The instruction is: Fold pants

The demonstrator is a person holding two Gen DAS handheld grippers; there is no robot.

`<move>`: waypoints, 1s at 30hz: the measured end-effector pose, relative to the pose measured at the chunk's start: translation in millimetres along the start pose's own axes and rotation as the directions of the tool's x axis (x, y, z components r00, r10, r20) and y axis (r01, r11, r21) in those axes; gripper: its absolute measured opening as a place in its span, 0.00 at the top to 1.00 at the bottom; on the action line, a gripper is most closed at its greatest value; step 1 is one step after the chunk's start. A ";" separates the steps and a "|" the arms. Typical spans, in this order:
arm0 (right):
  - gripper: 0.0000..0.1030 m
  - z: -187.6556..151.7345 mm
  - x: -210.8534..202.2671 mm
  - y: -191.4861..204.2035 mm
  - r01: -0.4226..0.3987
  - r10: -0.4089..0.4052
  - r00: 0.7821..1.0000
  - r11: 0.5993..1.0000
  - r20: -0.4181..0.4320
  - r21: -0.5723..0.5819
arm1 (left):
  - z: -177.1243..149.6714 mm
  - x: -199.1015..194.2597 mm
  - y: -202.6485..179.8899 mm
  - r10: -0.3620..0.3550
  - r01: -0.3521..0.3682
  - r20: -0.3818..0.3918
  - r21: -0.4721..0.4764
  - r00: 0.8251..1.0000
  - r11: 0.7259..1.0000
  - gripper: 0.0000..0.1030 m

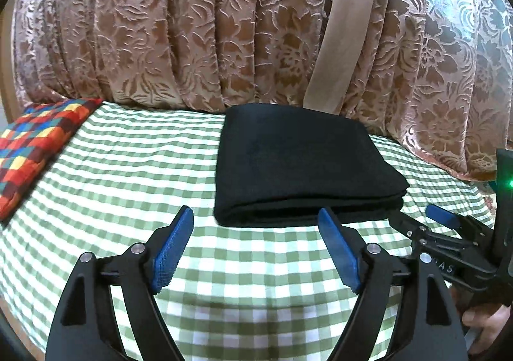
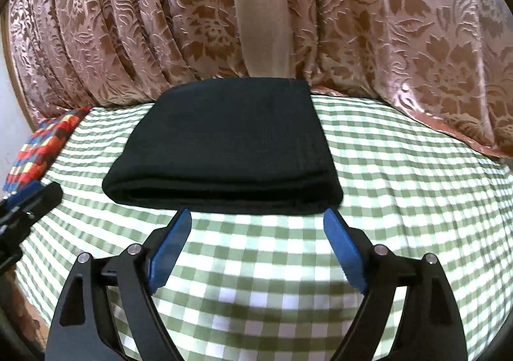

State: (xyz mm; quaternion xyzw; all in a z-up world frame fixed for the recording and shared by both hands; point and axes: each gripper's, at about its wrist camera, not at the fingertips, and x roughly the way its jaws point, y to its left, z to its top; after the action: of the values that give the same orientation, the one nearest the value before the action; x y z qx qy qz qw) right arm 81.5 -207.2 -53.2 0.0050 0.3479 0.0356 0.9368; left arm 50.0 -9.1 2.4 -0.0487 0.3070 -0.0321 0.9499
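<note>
The black pants [image 1: 298,165] lie folded into a thick rectangle on the green-and-white checked bedsheet [image 1: 128,168], the rounded fold facing me. My left gripper [image 1: 256,220] hangs open just in front of the fold's left end, nothing between its blue pads. The right gripper [image 1: 416,216] shows at the right edge of the left wrist view, near the fold's right corner. In the right wrist view the pants [image 2: 224,143] fill the middle, and my right gripper [image 2: 258,221] stands open just short of the front fold, empty. The left gripper's fingers [image 2: 29,197] show at that view's left edge.
A brown floral curtain [image 1: 192,24] with a plain beige band [image 1: 346,24] hangs right behind the bed. A bright multicoloured checked pillow [image 1: 35,149] lies at the left. Part of a hand [image 1: 487,329] shows at the lower right. The sheet [image 2: 416,184] lies bare right of the pants.
</note>
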 end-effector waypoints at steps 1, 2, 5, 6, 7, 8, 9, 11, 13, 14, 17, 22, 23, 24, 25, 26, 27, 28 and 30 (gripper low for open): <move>0.14 -2.7 -2.1 1.2 0.004 -0.004 1.000 1.000 0.003 -0.002 | -2.8 -2.8 -1.6 0.014 -0.014 0.007 0.010 1.000 1.000 0.18; 0.13 -4.1 -4.2 1.5 0.010 -0.010 1.000 1.000 0.009 -0.002 | -5.0 -4.9 -2.8 0.024 -0.025 0.012 0.023 1.000 0.999 0.17; 0.10 -8.2 -15.1 1.1 0.037 -0.037 0.998 0.999 0.043 0.006 | -12.6 -9.6 -6.0 0.055 -0.056 0.018 0.050 0.998 0.997 0.12; 0.09 -8.9 -19.7 -0.9 0.038 -0.039 0.998 0.999 0.056 0.021 | -15.2 -11.0 -7.1 0.058 -0.059 0.020 0.054 0.998 0.997 0.11; 0.07 -9.2 -23.0 -2.0 0.037 -0.039 0.997 0.999 0.064 0.028 | -17.1 -11.8 -7.6 0.060 -0.061 0.020 0.055 0.998 0.997 0.11; 0.06 -10.1 -26.7 -2.2 0.037 -0.039 0.996 0.999 0.075 0.030 | -18.9 -12.9 -8.5 0.060 -0.061 0.021 0.055 0.998 0.997 0.09; 0.06 -11.3 -30.9 -2.1 0.045 -0.047 0.995 0.999 0.088 0.024 | -20.9 -14.5 -9.8 0.063 -0.064 0.023 0.057 0.998 0.996 0.07; 0.06 -12.4 -34.3 -1.6 0.059 -0.060 0.993 0.998 0.098 0.012 | -24.1 -16.9 -11.6 0.060 -0.062 0.027 0.057 0.998 0.996 0.06; 0.05 -14.5 -35.5 -1.3 0.063 -0.063 0.993 0.998 0.097 0.003 | -26.7 -18.3 -12.9 0.051 -0.052 0.019 0.048 0.999 0.997 0.04; 0.05 -15.7 -35.5 -1.2 0.069 -0.068 0.993 0.998 0.093 0.001 | -27.3 -18.3 -13.1 0.050 -0.051 0.013 0.045 0.999 0.998 0.04; 0.05 -18.3 -35.4 -1.3 0.069 -0.069 0.994 0.998 0.088 0.003 | -27.1 -18.0 -12.2 0.053 -0.053 0.006 0.034 0.999 0.998 0.04; 0.05 -18.8 -36.7 1.6 0.064 -0.063 0.994 0.998 0.092 -0.005 | -27.1 -22.4 -5.6 0.104 -0.105 0.030 0.008 0.994 0.994 0.04; 0.05 -18.6 -37.4 2.6 0.061 -0.060 0.994 0.998 0.094 -0.008 | -27.1 -23.6 -5.5 0.122 -0.123 0.038 0.012 0.992 0.992 0.04; 0.05 -18.6 -38.1 3.5 0.060 -0.058 0.994 0.998 0.098 -0.009 | -27.1 -24.9 -5.2 0.134 -0.135 0.046 0.015 0.990 0.991 0.04; 0.05 -18.7 -38.8 4.4 0.061 -0.059 0.993 0.998 0.101 -0.011 | -27.0 -25.8 -4.0 0.139 -0.140 0.050 0.016 0.989 0.990 0.04; 0.05 -19.0 -39.4 5.1 0.064 -0.062 0.993 0.998 0.104 -0.015 | -26.9 -26.6 -3.4 0.144 -0.145 0.053 0.016 0.988 0.989 0.04; 0.05 -18.5 -39.4 5.2 0.064 -0.062 0.993 0.998 0.105 -0.019 | -26.9 -27.7 -3.1 0.152 -0.153 0.058 0.013 0.987 0.988 0.04; 0.05 -18.3 -39.8 5.1 0.064 -0.061 0.993 0.998 0.106 -0.021 | -26.4 -28.3 -2.4 0.152 -0.153 0.061 0.013 0.986 0.988 0.04; 0.05 -19.2 -40.9 5.0 0.066 -0.064 0.992 0.998 0.109 -0.013 | -25.3 -28.6 -2.6 0.143 -0.144 0.063 0.019 0.988 0.989 0.04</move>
State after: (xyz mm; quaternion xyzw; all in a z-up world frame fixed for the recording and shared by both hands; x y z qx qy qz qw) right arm 37.8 -205.4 -41.0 -0.0122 0.2960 0.0078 0.9551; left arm 11.9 -10.9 -1.1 -0.0164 0.2799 0.0342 0.9593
